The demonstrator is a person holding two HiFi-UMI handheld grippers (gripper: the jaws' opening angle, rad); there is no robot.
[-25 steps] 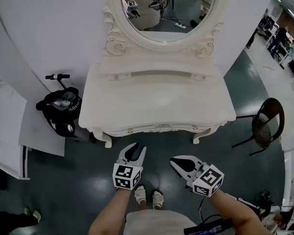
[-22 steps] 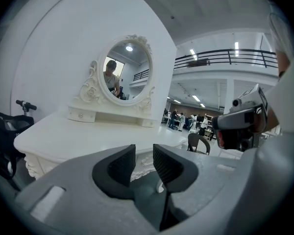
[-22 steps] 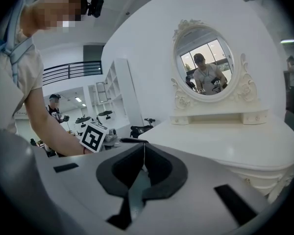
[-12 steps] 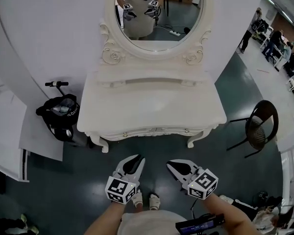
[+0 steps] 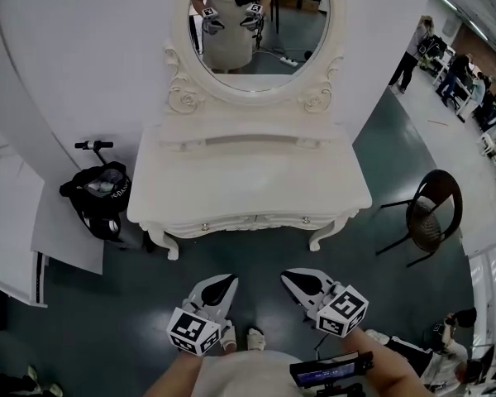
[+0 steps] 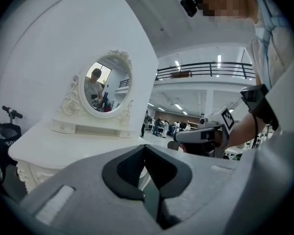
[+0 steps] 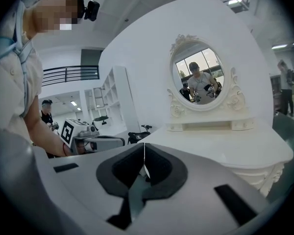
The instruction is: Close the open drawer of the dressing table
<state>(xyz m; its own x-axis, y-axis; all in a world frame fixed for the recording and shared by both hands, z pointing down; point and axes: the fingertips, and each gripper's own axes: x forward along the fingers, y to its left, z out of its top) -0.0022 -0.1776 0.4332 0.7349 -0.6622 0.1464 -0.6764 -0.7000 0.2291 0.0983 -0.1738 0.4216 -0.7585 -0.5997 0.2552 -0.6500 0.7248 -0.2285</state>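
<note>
The white dressing table [image 5: 248,176] stands against the wall under an oval mirror [image 5: 256,23]. Its drawer front [image 5: 252,220], with two small knobs, sits flush with the table's front edge. Both grippers hang in front of the table, apart from it, over the dark floor. My left gripper [image 5: 229,280] is shut with nothing between its jaws, and my right gripper [image 5: 286,276] is shut and empty too. In the left gripper view the closed tips [image 6: 145,146] point past the table [image 6: 63,146]. The right gripper view shows shut tips [image 7: 144,145] and the table [image 7: 225,146] to the right.
A black bag on a scooter [image 5: 95,193] stands left of the table, beside white panels [image 5: 33,222]. A round dark chair [image 5: 430,217] is to the right. My feet [image 5: 252,337] are below the grippers. People stand at the far right [image 5: 455,73].
The left gripper's jaws have gone from open to shut. Both grippers have drawn back from the table, the left one more, and the table now sits farther off.
</note>
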